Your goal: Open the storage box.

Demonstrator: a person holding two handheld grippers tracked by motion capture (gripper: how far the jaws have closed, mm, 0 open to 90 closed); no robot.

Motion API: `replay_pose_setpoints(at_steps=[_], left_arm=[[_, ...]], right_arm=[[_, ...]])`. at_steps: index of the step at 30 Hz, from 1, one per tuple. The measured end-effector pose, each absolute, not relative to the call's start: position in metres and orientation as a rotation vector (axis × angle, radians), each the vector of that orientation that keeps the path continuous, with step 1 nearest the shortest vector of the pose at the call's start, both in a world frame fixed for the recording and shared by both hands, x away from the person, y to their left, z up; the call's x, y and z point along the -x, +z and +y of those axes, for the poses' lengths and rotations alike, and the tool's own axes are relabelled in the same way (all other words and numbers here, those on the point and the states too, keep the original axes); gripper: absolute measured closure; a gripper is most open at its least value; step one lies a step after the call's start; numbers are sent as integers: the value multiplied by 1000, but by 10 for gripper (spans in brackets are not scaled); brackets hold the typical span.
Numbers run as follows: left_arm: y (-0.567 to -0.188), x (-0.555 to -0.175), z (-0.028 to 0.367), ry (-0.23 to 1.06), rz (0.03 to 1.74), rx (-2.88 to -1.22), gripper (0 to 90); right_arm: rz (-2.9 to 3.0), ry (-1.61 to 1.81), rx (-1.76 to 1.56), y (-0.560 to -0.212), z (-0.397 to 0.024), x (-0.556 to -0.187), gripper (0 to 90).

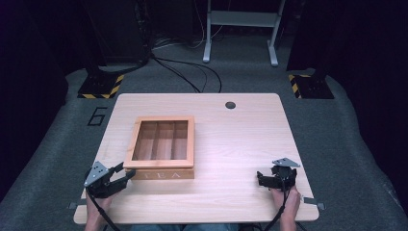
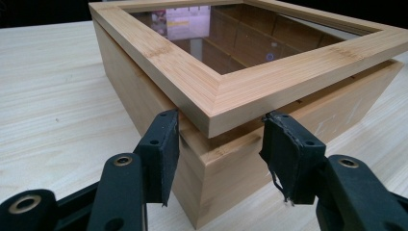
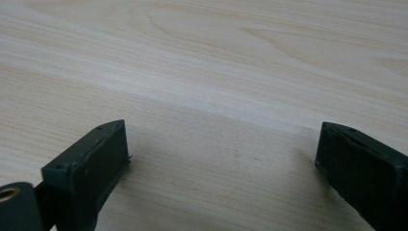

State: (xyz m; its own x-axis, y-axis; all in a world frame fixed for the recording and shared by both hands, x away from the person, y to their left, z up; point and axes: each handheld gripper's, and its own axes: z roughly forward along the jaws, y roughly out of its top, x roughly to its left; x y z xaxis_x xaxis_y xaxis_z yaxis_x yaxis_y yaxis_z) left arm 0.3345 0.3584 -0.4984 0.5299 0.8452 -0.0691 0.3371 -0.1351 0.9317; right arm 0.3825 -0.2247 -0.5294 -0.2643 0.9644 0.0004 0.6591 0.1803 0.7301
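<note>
A bamboo tea box (image 1: 162, 174) with a glass-windowed lid (image 1: 188, 142) stands on the left half of the pale wooden table (image 1: 235, 144), "TEA" lettered on its front. Through the glass I see three empty compartments. My left gripper (image 1: 126, 172) is at the box's near left corner. In the left gripper view its jaws (image 2: 221, 144) straddle that corner (image 2: 216, 159) just under the lid's rim (image 2: 226, 98), one pad on each side wall. My right gripper (image 1: 263, 179) rests low over the table's near right part, open (image 3: 223, 154), with bare wood between its pads.
A round cable hole (image 1: 230, 105) sits near the table's far edge. Beyond the table lie grey carpet, black cables (image 1: 192, 77), a white metal stand (image 1: 240, 29) and black-and-yellow striped bases (image 1: 101, 86). A person's hands hold both grippers at the near edge.
</note>
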Motion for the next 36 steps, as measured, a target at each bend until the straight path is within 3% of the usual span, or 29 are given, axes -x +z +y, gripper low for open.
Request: replay_pose_setpoints(at_steps=[36], left_arm=[[-485,-345,347,722,1025,-1547,451]], right_arm=[[1997,869,-1515,-530,-225,-383,42]])
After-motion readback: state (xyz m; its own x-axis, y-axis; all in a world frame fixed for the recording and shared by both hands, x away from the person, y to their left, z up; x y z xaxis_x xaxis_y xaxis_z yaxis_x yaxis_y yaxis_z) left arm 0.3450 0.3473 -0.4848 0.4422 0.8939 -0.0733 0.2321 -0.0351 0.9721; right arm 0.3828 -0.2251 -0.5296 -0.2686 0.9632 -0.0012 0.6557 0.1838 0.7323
